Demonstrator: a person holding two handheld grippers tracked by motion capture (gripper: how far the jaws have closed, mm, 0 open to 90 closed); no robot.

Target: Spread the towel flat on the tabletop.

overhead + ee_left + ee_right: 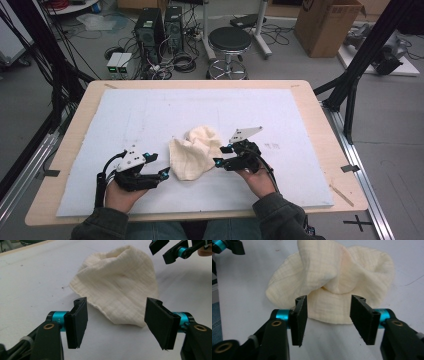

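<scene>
1. A cream cloth [194,151] lay crumpled near the middle of the white mat [150,115] that covered the tabletop [320,125], somewhat toward the person's side.
2. The left gripper [161,165] sat just beside the cloth's near left edge, jaws spread wide and empty. In the left gripper view, the cloth [117,282] lay ahead of the gap between the two pads, with its lowest corner pointing toward that gap but not yet inside it.
3. The right gripper [222,155] sat just beside the cloth's right edge, jaws also wide and holding nothing. In the right gripper view, the cloth [332,282] rose in a soft fold straight ahead, its rounded hem lying just beyond the jaw tips.
4. Handling, as a judgement: the cloth looked light, thin and limp, with a loose crinkled weave. It would sag and drape from wherever it was pinched and keep no shape of its own. It was unlikely to slip from the pads and was not fragile.
5. Where to take hold, as a judgement: a single layer at a hem or corner seemed best. The near corner facing the left gripper and the hem facing the right gripper both lay flat on the mat, so the jaws would need to come low. A grab at the raised middle fold would likely gather several layers.
6. No container stood on the tabletop. A cardboard box [327,25] stood on the floor beyond; its contents could not be seen.
</scene>
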